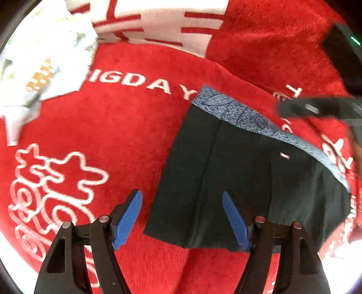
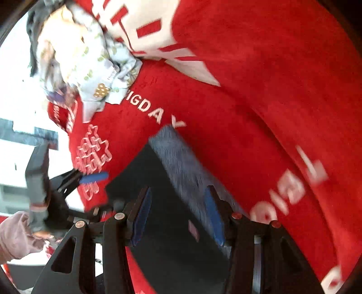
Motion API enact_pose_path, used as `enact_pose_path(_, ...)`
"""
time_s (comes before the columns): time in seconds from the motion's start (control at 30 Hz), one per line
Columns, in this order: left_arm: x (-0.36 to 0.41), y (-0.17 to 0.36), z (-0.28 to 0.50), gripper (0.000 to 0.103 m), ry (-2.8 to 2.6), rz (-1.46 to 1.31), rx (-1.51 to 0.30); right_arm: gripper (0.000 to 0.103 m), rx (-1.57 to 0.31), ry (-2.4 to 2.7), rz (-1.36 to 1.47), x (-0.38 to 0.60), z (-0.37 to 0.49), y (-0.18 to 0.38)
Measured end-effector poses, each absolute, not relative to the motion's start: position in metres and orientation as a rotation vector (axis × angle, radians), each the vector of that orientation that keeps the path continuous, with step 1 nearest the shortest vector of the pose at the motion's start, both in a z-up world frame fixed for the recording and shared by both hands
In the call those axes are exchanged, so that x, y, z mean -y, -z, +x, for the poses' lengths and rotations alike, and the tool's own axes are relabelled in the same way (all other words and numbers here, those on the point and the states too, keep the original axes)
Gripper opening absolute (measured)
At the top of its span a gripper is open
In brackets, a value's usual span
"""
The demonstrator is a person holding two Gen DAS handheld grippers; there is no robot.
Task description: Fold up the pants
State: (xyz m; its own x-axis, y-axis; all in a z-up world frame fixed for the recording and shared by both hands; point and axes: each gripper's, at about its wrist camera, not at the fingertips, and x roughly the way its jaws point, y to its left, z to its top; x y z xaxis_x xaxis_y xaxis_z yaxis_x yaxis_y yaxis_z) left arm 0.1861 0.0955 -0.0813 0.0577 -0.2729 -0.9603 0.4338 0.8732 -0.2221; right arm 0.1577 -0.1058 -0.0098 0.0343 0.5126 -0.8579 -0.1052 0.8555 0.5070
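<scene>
Black pants (image 1: 237, 169) with a grey-blue waistband (image 1: 248, 117) lie flat and folded on a red blanket (image 1: 90, 126). My left gripper (image 1: 182, 194) hovers open over the pants' lower left corner, with its blue pads wide apart and nothing between them. In the left wrist view, the right gripper (image 1: 316, 108) is a dark blur near the waistband's right end. In the blurred right wrist view, my right gripper (image 2: 178, 190) stands open above the pants (image 2: 144, 171) and waistband (image 2: 178, 153), gripping nothing. The left gripper (image 2: 90, 178) shows at that view's left.
A crumpled pile of light patterned clothes (image 1: 45, 56) lies at the blanket's far left, also visible from the right wrist (image 2: 86, 63). A white cloth with red stripes (image 1: 158, 18) lies behind. A person's pink sleeve (image 2: 15, 235) is at the lower left.
</scene>
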Motion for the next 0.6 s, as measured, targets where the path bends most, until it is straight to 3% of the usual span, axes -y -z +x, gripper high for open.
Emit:
enact_pose_path(0.27, -0.097, 0.096, 0.185, 0.075, 0.684, 0.068, -1.426, 0.053, -1.582, -0.527, 0.242, 0.059, 0.207, 0.057)
enact_pose_path(0.3, -0.098, 0.097, 0.185, 0.075, 0.686, 0.063, -1.424, 0.047, -1.594, -0.530, 0.239, 0.057, 0.208, 0.060)
enact_pose_path(0.33, -0.098, 0.096, 0.185, 0.075, 0.688, 0.057, -1.422, 0.013, -1.603, -0.530, 0.229, 0.055, 0.209, 0.061)
enact_pose_path(0.37, -0.099, 0.096, 0.185, 0.075, 0.688, 0.051, -1.422, 0.006, -1.601, -0.535, 0.209, 0.053, 0.209, 0.060)
enact_pose_path(0.6, -0.110, 0.084, 0.173, 0.075, 0.688, 0.053, -1.412, 0.006, -1.537, -0.705, 0.188, 0.032, 0.198, 0.016)
